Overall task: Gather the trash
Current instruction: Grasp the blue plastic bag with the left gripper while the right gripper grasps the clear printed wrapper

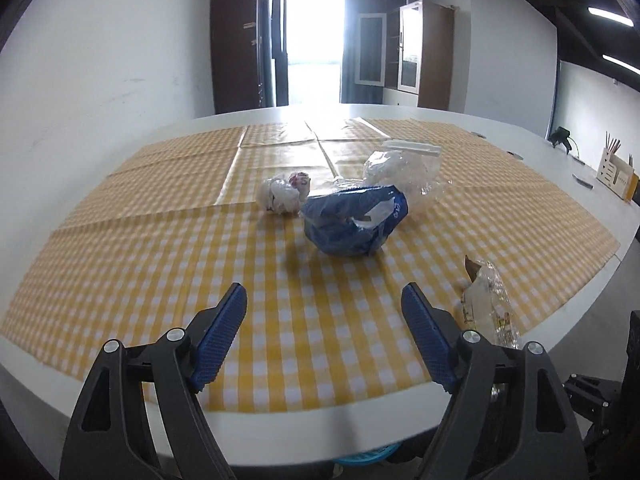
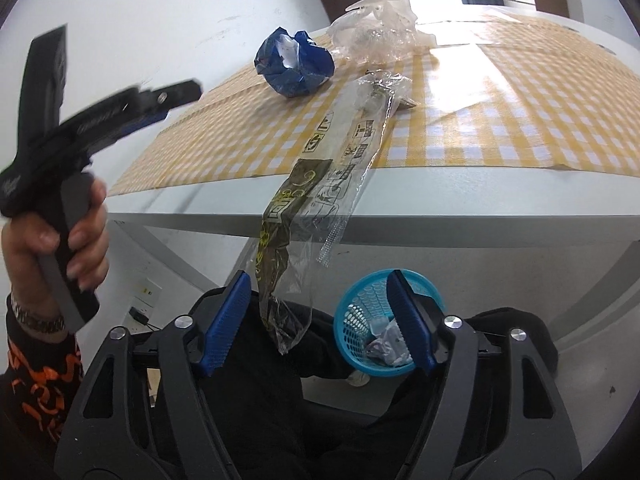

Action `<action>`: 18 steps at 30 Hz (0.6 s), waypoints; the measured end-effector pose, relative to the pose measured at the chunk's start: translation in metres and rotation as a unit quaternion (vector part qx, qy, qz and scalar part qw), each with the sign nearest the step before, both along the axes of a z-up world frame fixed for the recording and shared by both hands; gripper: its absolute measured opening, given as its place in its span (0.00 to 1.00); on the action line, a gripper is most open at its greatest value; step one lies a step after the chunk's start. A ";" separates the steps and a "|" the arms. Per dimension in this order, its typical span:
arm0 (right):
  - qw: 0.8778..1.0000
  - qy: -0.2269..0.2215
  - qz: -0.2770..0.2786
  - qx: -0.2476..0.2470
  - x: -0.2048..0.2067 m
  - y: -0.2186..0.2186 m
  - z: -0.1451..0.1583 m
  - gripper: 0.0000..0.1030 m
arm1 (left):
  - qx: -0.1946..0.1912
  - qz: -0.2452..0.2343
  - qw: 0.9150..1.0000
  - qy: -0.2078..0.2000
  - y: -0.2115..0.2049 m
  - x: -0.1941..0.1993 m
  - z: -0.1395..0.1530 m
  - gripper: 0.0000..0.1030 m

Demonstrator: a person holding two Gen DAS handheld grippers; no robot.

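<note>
On the yellow checked cloth (image 1: 168,240) lie a crumpled blue bag (image 1: 352,220) (image 2: 294,62), a small white wad (image 1: 284,194) and a clear plastic bag (image 1: 400,168) (image 2: 376,24). A long clear printed wrapper (image 1: 488,304) (image 2: 336,160) hangs over the table's near edge. Its lower end dangles between the fingers of my right gripper (image 2: 318,284), which is open, the pads not touching it. My left gripper (image 1: 324,300) (image 2: 168,100) is open and empty above the cloth, short of the blue bag. A hand (image 2: 60,240) holds its grip.
A small blue mesh basket (image 2: 360,312) (image 1: 360,458) with scraps in it stands on the floor below the table edge, behind my right fingers. Dark clothing (image 2: 280,380) fills the space under the gripper. A wooden holder (image 1: 616,174) stands at the table's far right.
</note>
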State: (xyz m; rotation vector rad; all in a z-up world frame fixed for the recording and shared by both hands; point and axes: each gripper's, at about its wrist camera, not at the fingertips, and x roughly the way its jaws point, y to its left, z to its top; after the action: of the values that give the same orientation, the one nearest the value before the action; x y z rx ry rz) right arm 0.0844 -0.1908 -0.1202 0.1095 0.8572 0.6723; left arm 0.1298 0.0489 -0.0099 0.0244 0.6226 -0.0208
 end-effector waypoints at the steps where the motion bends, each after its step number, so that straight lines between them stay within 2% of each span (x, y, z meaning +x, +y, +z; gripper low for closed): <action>1: 1.000 0.003 0.003 0.001 0.003 0.001 -0.001 0.56 | 0.011 -0.007 1.000 0.003 -0.004 0.010 0.001 0.78; 5: 1.000 0.018 0.013 0.012 0.013 0.004 -0.004 0.43 | 0.043 -0.027 0.999 0.020 -0.013 0.044 -0.003 0.78; 7: 0.999 0.022 0.019 0.017 0.018 0.005 -0.004 0.35 | 0.048 -0.050 0.997 0.013 -0.017 0.054 -0.003 0.78; 10: 0.999 0.022 0.026 0.020 0.021 0.007 -0.002 0.28 | 0.083 -0.079 0.993 0.003 -0.027 0.068 -0.003 0.78; 11: 0.999 0.024 0.029 0.021 0.022 0.007 -0.003 0.28 | 0.087 -0.090 0.992 0.006 -0.030 0.074 -0.003 0.78; 14: 0.999 0.028 0.033 0.023 0.026 0.008 -0.005 0.17 | 0.096 -0.113 0.989 0.016 -0.035 0.088 -0.005 0.77; 15: 0.999 0.029 0.034 0.026 0.026 0.007 -0.005 0.16 | 0.100 -0.120 0.987 0.023 -0.037 0.092 -0.007 0.74; 16: 0.998 0.031 0.036 0.031 0.025 0.006 -0.006 0.13 | 0.105 -0.127 0.986 0.031 -0.039 0.096 -0.010 0.62; 18: 0.998 0.030 0.038 0.034 0.023 0.004 -0.005 0.09 | 0.125 -0.123 0.984 0.028 -0.041 0.101 -0.010 0.50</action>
State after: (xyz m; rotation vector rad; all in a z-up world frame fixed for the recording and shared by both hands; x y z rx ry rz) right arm 0.1073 -0.1865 -0.1252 0.1596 0.8995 0.7736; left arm 0.2304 0.0078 -0.0201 0.3453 0.6718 -0.1825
